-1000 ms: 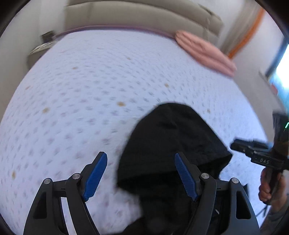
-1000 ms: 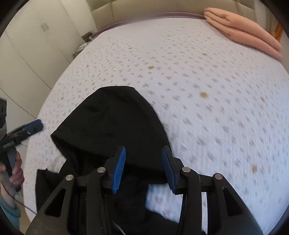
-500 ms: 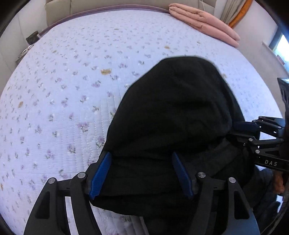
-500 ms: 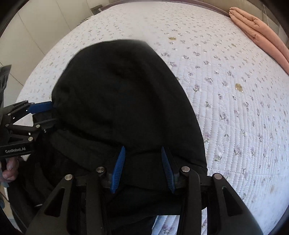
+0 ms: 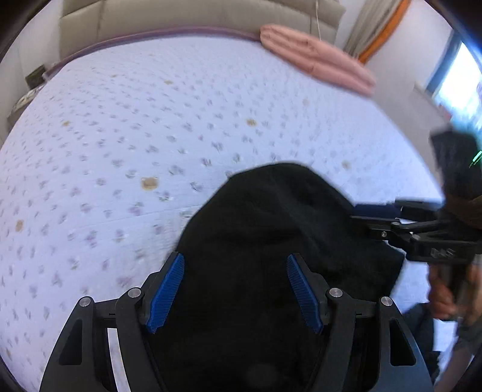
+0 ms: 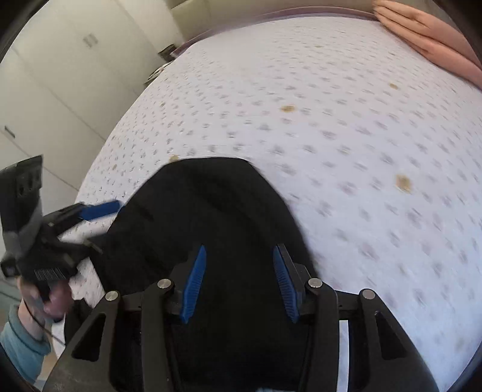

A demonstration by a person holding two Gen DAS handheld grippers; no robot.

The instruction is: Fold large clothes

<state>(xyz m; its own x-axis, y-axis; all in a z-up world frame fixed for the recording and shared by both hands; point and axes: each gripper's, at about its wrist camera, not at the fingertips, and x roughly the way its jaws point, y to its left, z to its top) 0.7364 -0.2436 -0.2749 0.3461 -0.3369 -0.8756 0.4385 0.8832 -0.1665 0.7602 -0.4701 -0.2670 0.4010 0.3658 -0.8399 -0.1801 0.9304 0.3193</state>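
A black hooded garment (image 5: 271,229) lies on the floral white bed, hood pointing toward the headboard; it also shows in the right wrist view (image 6: 211,211). My left gripper (image 5: 235,289) is open above the garment's left part, with black cloth between and under its blue pads. My right gripper (image 6: 239,283) is open over the garment's right part, nothing clamped. Each gripper shows in the other's view: the right one (image 5: 391,217) at the garment's right edge, the left one (image 6: 90,211) at its left edge.
The bed (image 5: 120,135) stretches ahead with a padded headboard (image 5: 180,18) behind. A folded pink blanket (image 5: 316,57) lies at the far right corner, also in the right wrist view (image 6: 436,36). White wardrobe doors (image 6: 60,75) stand left; a window (image 5: 458,90) is right.
Both grippers have pulled back and up from the garment, so the hood looks smaller and farther. Both stayed open. The views are blurred by motion.
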